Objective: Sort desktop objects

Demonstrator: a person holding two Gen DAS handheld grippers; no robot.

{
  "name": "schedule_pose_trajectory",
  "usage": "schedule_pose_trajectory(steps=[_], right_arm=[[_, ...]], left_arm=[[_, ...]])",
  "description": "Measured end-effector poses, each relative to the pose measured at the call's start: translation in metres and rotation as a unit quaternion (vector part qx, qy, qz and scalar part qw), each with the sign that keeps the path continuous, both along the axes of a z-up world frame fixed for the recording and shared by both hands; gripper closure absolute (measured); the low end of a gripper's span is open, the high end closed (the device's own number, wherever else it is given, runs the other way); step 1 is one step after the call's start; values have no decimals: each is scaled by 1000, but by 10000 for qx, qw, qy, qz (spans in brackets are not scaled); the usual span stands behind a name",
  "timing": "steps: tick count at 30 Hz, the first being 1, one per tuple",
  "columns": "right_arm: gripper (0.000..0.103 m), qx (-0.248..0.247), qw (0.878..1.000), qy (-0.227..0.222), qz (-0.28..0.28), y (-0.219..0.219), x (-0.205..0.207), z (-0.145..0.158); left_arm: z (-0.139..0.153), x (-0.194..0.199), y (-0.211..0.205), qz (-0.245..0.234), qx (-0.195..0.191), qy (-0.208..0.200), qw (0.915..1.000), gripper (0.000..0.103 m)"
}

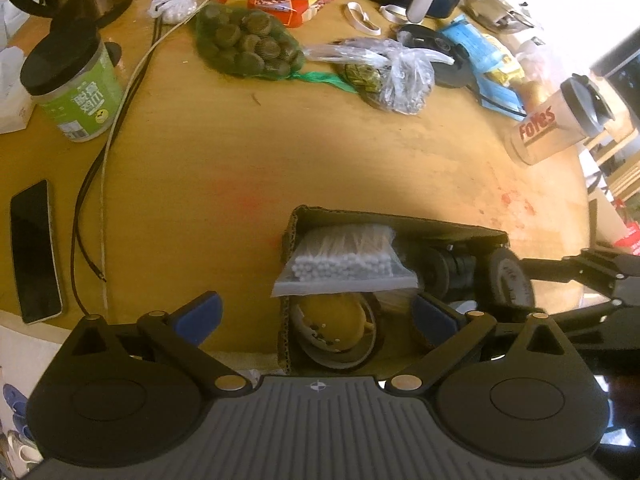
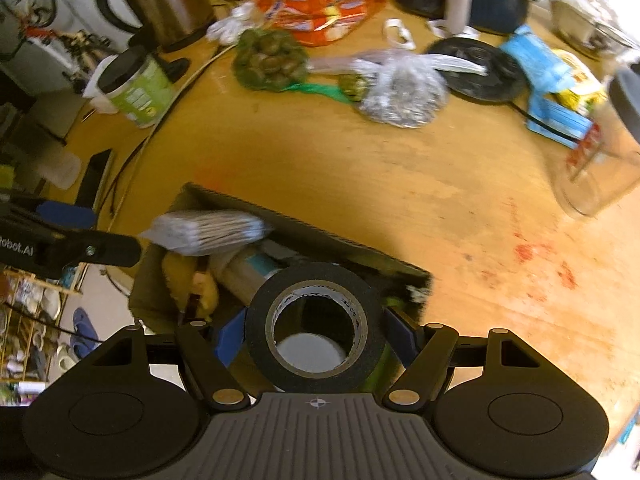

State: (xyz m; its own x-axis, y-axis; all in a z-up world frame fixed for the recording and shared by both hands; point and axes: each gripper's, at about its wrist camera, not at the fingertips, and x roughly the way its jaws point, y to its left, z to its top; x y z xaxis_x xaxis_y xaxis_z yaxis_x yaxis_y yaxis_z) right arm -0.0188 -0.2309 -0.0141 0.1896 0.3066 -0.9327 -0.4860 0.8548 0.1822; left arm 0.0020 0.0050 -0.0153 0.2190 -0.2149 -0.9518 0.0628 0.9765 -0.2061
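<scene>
Gripped between the blue pads of the right gripper (image 2: 316,336), a black roll of tape (image 2: 314,332) hangs over the near end of the brown corrugated cardboard box (image 1: 289,236) on the round wooden table (image 1: 320,152). Its jaws are clamped on the roll. Over the same box, the left gripper (image 1: 316,316) stands spread wide, holding nothing. A clear zip bag of white cotton swabs (image 1: 344,260) rests in the box, above a yellow-cored tape roll (image 1: 332,328).

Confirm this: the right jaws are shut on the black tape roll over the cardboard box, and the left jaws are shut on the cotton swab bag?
Half right. The right gripper does hold the black tape roll over the cardboard box. But the left wrist view shows the left gripper open, the cotton swab bag lying ungripped across the box.
</scene>
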Motion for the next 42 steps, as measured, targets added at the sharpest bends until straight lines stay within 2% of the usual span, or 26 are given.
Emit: schedule_pose_trajectory(steps=[4, 7, 10, 22, 42], right_arm=[[27, -70, 9996, 2, 283, 18, -3, -7], [10, -126, 9988, -112, 454, 27, -7, -7], [4, -40, 9986, -185, 484, 25, -8, -2], [3, -195, 9998, -91, 37, -1, 1, -5], [0, -513, 9981, -34, -327, -12, 7, 0]], left_arm=[[0, -1, 4, 51, 27, 17, 10000, 0], [0, -1, 6, 74, 40, 12, 10000, 0], [0, -1, 6, 85, 52, 29, 9999, 0], [1, 3, 5, 43, 95, 26, 9999, 0], [7, 6, 3, 94, 189, -80, 9997, 0]])
